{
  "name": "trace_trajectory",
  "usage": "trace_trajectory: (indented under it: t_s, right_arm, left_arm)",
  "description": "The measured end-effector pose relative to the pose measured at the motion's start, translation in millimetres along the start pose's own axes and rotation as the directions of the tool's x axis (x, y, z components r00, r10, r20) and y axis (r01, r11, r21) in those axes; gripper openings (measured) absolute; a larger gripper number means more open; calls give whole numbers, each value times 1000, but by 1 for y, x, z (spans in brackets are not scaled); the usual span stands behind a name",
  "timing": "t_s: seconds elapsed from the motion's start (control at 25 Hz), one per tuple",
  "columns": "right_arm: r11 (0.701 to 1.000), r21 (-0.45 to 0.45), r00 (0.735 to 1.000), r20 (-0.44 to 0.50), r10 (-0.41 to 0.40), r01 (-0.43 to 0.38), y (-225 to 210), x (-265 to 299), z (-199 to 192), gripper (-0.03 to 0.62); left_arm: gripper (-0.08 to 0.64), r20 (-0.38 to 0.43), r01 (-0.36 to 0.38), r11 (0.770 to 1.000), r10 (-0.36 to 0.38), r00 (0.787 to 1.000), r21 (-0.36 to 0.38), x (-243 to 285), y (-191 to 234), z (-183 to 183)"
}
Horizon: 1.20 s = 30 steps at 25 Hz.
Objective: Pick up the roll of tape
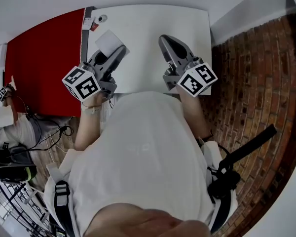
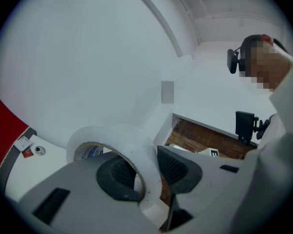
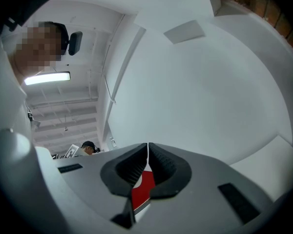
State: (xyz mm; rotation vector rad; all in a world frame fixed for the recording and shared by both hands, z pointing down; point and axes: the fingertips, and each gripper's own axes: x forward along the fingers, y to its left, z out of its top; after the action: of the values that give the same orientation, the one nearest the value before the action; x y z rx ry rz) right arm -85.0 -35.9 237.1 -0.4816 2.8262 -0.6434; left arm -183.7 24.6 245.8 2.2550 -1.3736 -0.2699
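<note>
A white roll of tape (image 2: pixel 118 139) with a blue-printed core is held on edge by my left gripper (image 2: pixel 147 168). One pad sits inside the roll's hole and the other presses its outer wall, so the gripper is shut on the roll. In the head view the roll (image 1: pixel 110 42) shows as a pale slab at the tips of the left gripper (image 1: pixel 119 52), above the white table (image 1: pixel 148 28). My right gripper (image 1: pixel 166 39) hovers over the table's right half; its jaws (image 3: pixel 147 149) are shut with nothing between them.
A small card and a round button-like object (image 1: pixel 96 21) lie at the table's far left corner. A red floor area (image 1: pixel 44 58) lies left of the table and brick flooring (image 1: pixel 251 83) right of it. Another person (image 1: pixel 7 120) sits at the far left.
</note>
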Motion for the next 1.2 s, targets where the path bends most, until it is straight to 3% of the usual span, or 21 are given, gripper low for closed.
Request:
trace_trajectory:
  t_s: [0.48, 0.68, 0.96, 1.2]
  right_arm:
    - [1000, 10, 1000, 20, -13, 13, -22, -11, 11, 21]
    - [1000, 9, 1000, 19, 2, -2, -23, -6, 15, 21]
    - [1000, -17, 1000, 6, -9, 9, -28, -1, 14, 21]
    - [999, 45, 1000, 3, -18, 18, -36, 2, 11, 21]
  left_arm:
    - [117, -16, 28, 999, -29, 999, -23, 29, -10, 0]
    - [118, 25, 50, 998, -50, 998, -35, 32, -8, 3]
    - [117, 8, 33, 999, -33, 999, -43, 33, -8, 4]
    - [118, 20, 30, 998, -29, 999, -54, 33, -2, 2]
